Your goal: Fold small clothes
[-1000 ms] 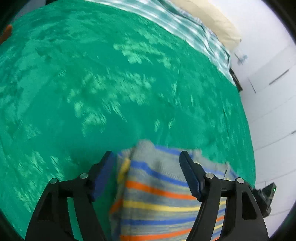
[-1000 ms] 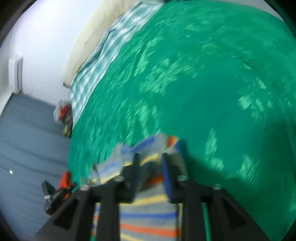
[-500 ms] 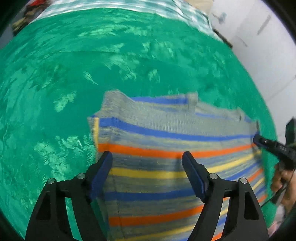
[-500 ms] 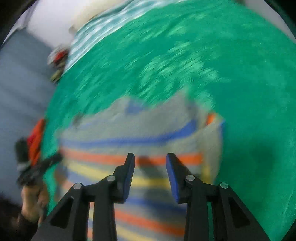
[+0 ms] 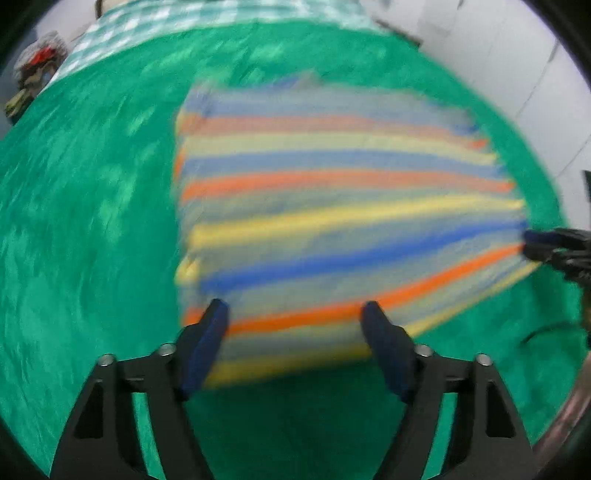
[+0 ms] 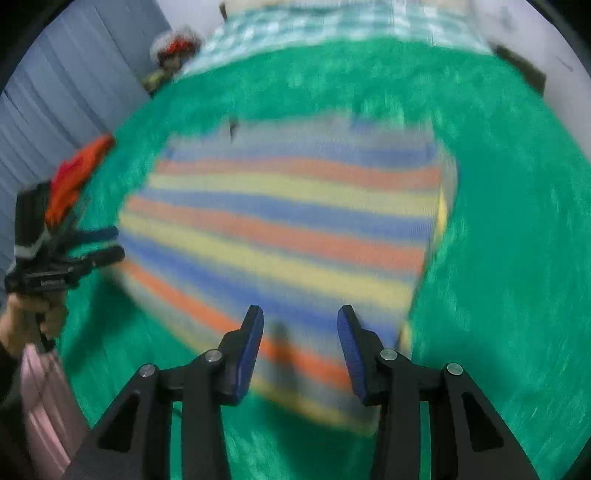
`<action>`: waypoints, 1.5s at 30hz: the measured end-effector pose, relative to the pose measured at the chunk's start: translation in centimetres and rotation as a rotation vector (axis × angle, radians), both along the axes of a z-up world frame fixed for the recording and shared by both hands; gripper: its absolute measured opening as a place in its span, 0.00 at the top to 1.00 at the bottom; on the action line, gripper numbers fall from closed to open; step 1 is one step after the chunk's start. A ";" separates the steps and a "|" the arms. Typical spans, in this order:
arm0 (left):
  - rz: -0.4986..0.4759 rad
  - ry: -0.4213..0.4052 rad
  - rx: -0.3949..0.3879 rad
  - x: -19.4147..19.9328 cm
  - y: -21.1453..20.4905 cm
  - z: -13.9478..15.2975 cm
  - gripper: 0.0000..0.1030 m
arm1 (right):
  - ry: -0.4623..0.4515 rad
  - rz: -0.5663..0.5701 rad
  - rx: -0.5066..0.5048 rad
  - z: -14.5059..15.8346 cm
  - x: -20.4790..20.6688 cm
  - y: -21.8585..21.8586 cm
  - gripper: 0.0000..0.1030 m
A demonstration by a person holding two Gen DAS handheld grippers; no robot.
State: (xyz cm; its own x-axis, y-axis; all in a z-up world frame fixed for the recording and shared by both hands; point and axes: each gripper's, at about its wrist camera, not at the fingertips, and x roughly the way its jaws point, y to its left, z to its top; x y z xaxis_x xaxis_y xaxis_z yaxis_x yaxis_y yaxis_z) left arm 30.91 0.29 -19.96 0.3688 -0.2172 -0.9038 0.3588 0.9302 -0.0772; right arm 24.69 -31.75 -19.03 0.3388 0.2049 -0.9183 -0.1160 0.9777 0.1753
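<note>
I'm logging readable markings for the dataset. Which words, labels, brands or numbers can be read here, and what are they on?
No text can be read.
Left gripper: a pale printed line on its black body in the right wrist view, too small and blurred to read.
Striped garment: no label or print visible.
Green cover: only a pattern.

Home bedroom, green bedspread [image 5: 92, 221], checked sheet [image 6: 332, 22], curtain [image 6: 55, 92]
</note>
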 end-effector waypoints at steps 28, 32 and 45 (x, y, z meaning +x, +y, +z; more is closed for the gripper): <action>0.324 -0.168 0.011 0.1 6.8 -2.8 0.00 | -0.216 -0.588 -0.268 -0.6 -7.2 -7.7 0.06; 0.323 -0.196 0.051 -0.3 6.1 -2.8 0.00 | -0.188 -0.562 -0.390 -1.8 -5.4 -6.0 0.00; 0.327 -0.188 0.011 -0.5 6.7 -2.8 0.00 | -0.218 -0.582 -0.334 -2.2 -6.1 -6.6 0.00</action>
